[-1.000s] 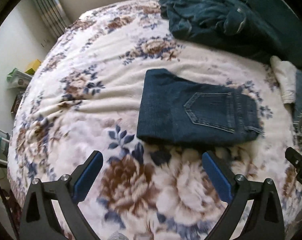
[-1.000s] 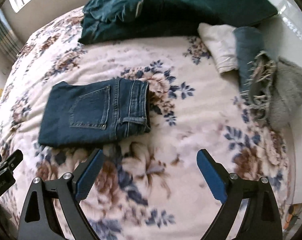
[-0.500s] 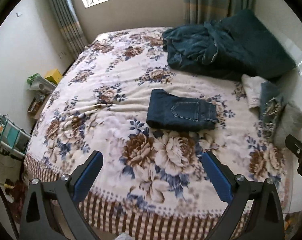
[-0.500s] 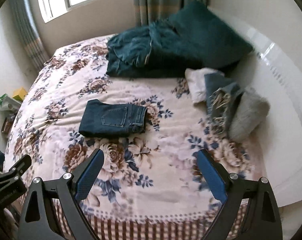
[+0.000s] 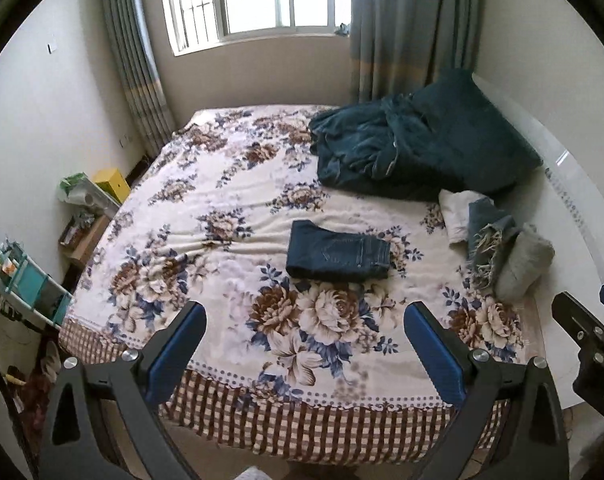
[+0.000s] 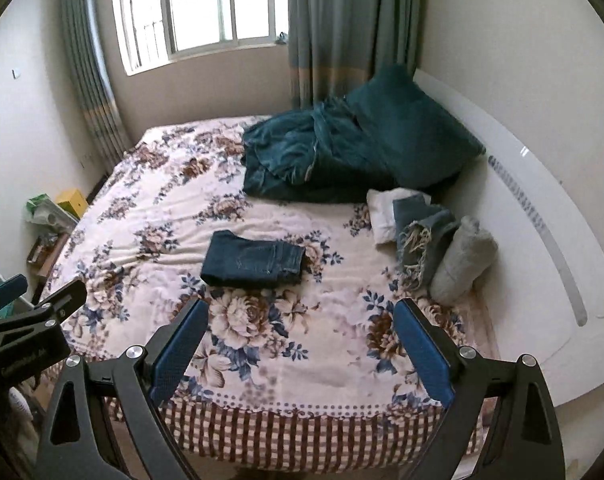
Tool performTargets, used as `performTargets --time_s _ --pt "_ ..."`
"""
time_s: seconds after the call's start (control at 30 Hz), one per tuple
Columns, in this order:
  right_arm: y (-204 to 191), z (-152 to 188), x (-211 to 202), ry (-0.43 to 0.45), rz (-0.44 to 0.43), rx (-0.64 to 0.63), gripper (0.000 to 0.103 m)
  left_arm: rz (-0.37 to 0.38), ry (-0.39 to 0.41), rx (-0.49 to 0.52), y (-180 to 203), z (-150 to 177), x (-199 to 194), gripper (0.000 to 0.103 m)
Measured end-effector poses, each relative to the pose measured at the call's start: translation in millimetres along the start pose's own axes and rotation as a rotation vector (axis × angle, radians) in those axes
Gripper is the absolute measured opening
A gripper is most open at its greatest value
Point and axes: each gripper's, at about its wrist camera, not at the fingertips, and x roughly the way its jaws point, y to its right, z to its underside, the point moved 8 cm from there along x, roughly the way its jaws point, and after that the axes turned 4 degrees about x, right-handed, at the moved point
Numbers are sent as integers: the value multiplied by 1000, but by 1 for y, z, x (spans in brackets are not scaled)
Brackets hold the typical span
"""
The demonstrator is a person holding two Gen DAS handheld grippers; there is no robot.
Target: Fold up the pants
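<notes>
A pair of dark blue jeans (image 5: 337, 255) (image 6: 253, 260), folded into a compact rectangle, lies flat near the middle of the floral bedspread (image 5: 206, 256) (image 6: 262, 332). My left gripper (image 5: 305, 320) hangs open well back from the bed's foot edge, nothing between its blue pads. My right gripper (image 6: 302, 316) is likewise open and empty, held over the foot of the bed, far from the jeans. Each gripper's body shows at the edge of the other's view.
A crumpled dark teal blanket and pillow (image 5: 421, 152) (image 6: 357, 152) fill the bed's far right. Folded white, blue fringed and grey cloths (image 5: 497, 240) (image 6: 429, 244) lie along the right side by the white headboard (image 6: 541, 216). Shelves and clutter (image 5: 34, 280) stand at the left wall.
Both grippers have pulled back and up, away from the folded jeans; the view has widened from a close look at the jeans to the whole bed and window. The jeans stay put.
</notes>
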Motion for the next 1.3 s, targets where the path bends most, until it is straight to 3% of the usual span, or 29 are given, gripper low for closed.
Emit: performTargets --time_s 0.27,0.57,0.83,1.3 --pt "-23 -3 -71 58 -27 -32 96 26 59 18 -4 0 -52 101" --pt "-39 -2 -102 78 -47 -42 96 1 106 -6 -22 2 -80 101" --pt "-38 -16 -81 128 -14 -13 101 -53 126 -17 -33 -5 -58 103" --pt "-32 -24 5 60 39 17 102 -83 88 15 -25 -12 -2 103"
